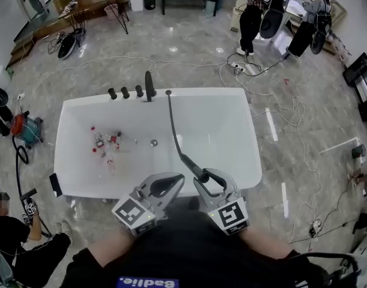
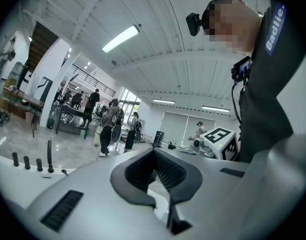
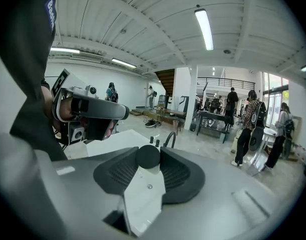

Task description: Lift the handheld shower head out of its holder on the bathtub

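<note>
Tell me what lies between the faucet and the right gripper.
In the head view, the hose crosses the tub from beside the faucet to the right gripper.

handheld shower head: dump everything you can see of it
Slim black wand, matte-looking: the shower head is clamped in the right gripper, its round end showing between the pads in that gripper's view. It hangs over the near side of the white bathtub, well clear of the taps on the far rim. A dark hose runs from it across the tub to the far rim. Spray face not visible; nothing else touches it.
</note>
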A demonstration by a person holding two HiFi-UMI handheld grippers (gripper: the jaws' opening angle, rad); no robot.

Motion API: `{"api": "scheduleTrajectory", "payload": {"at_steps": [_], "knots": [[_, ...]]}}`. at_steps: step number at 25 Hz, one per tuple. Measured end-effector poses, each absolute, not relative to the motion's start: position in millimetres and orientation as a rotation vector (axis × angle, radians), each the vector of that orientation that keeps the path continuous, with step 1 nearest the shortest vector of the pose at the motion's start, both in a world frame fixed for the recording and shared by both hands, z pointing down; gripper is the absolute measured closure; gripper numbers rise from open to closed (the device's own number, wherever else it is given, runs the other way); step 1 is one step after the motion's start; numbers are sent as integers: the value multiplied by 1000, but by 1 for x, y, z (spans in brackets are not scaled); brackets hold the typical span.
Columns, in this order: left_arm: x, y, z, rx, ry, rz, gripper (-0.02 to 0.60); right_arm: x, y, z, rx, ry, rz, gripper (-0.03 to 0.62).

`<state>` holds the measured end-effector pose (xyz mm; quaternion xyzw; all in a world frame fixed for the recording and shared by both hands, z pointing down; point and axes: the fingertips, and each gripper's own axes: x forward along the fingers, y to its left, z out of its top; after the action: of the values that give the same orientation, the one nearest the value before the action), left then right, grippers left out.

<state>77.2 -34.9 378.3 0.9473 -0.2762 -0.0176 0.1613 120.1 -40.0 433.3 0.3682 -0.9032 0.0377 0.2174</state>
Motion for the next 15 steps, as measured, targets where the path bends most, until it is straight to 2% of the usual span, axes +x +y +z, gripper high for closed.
{"api": "scheduleTrajectory", "payload": {"at_steps": [15], "knots": [[75,-32,379,2695,-821,-47,581,113,-49,441,987,-2545,156,462]]}}
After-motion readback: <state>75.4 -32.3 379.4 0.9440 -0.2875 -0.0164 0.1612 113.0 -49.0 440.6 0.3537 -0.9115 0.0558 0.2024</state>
